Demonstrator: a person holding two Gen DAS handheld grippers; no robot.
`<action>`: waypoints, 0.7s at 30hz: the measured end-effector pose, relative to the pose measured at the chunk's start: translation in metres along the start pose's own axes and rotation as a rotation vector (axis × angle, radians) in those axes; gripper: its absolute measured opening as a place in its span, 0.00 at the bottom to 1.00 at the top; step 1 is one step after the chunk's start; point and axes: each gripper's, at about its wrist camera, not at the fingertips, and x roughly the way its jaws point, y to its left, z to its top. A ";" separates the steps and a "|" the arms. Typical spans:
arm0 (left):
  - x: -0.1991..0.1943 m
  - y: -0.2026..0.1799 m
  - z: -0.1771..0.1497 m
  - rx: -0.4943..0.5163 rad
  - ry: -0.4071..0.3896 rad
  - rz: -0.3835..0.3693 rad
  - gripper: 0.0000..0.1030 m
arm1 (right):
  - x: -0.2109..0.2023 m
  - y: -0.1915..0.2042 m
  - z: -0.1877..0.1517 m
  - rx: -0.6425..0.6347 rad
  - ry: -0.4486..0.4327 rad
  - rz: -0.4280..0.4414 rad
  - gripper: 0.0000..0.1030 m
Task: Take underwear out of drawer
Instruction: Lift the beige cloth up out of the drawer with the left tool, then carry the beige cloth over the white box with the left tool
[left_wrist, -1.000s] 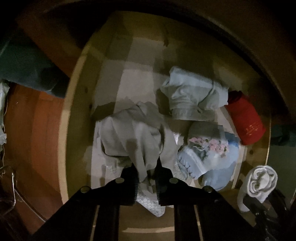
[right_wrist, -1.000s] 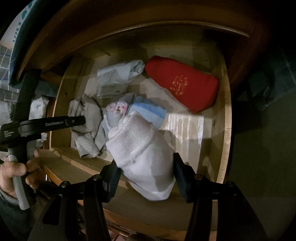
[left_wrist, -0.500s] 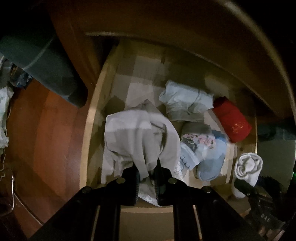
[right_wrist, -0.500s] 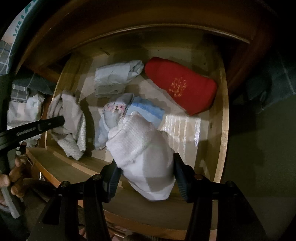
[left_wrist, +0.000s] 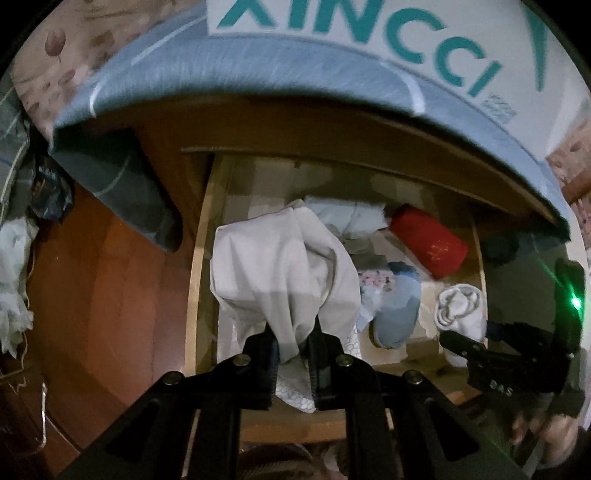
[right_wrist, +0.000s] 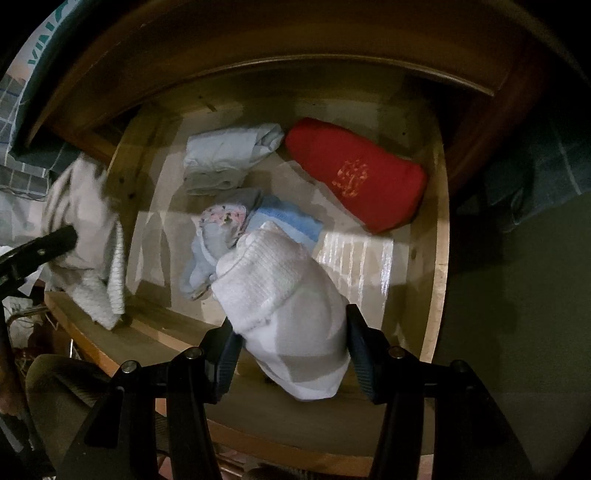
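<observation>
The grey underwear (left_wrist: 280, 273) hangs bunched from the left gripper (left_wrist: 293, 354), whose jaws are clenched on a fold of it; most of the cloth droops over the drawer's (left_wrist: 195, 266) left front corner, and in the right wrist view it sits at the left rim, seemingly above it, though whether its lowest edge is quite clear of the wood I cannot tell. The right gripper (right_wrist: 291, 354) grasps a white sock roll (right_wrist: 284, 310) between its pads, held over the drawer's front edge; so two items are lifted but neither is set down anywhere yet.

Left inside lie a pale blue folded piece (right_wrist: 229, 158), a red bundle (right_wrist: 354, 177) at the back right, and a blue and floral heap (right_wrist: 236, 229) in the middle. My reading: the grey piece is nearly out and needs carrying away; some of the rest may be underwear too, so the job looks roughly half done. Above the drawer runs a printed blue mattress edge (left_wrist: 258, 70).
</observation>
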 end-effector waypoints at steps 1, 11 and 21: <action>-0.004 -0.002 0.000 0.006 -0.008 0.000 0.13 | 0.000 0.000 0.000 -0.001 0.000 -0.001 0.49; -0.053 -0.012 -0.002 0.075 -0.074 -0.014 0.13 | 0.000 0.001 0.001 -0.002 0.001 -0.010 0.49; -0.118 -0.026 -0.001 0.159 -0.156 -0.044 0.13 | 0.000 -0.001 0.001 -0.002 0.001 -0.002 0.49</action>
